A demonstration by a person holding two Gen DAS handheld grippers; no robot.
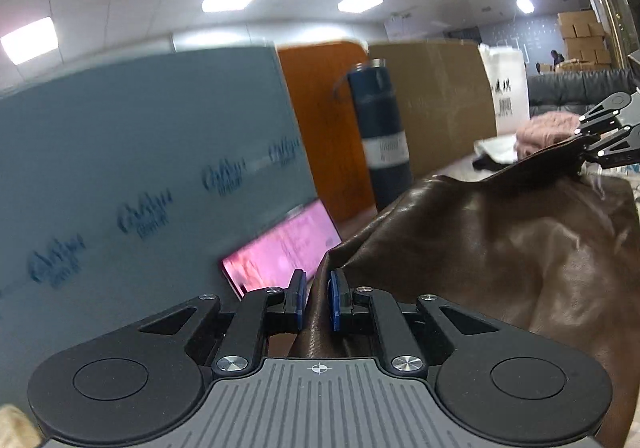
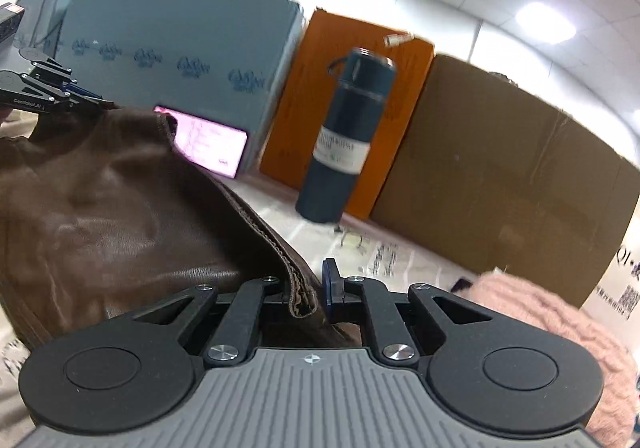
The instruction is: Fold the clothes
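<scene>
A brown leather garment hangs stretched between both grippers above the table. In the left wrist view my left gripper is shut on a fold of its edge, the leather pinched between the blue pads. In the right wrist view my right gripper is shut on the stitched hem of the same garment; its left pad is hidden behind the leather. Each view also shows the other tool: the right gripper at the far right, the left gripper at the far left, both at the garment's upper edge.
A dark blue flask stands on the paper-covered table. Behind it are a blue-grey box, an orange panel and a cardboard box. A lit pink screen leans on the blue box. A pink knit lies right.
</scene>
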